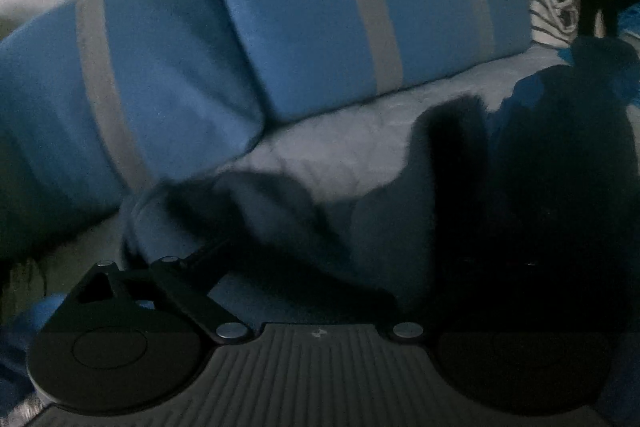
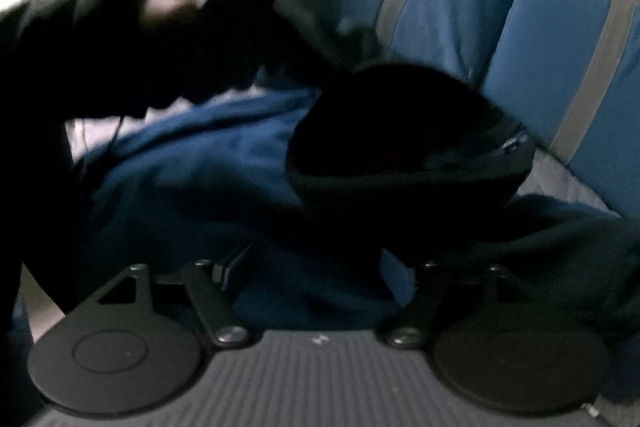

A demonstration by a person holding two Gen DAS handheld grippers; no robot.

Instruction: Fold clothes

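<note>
The dark blue garment (image 2: 192,179) lies crumpled across the middle of the right wrist frame on the pale quilted surface (image 1: 320,151), its long axis running lower left to upper right toward the blue cushions (image 1: 360,7). A black hood-like fold (image 2: 400,131) sits on top. Right gripper (image 2: 320,279) and left gripper (image 1: 304,259) press into cloth; whether either grips it cannot be told.

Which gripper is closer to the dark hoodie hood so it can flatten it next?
Probably the right gripper: the black hood lies just past its jaws. In the left view the dark clothing sits off to one side.
</note>
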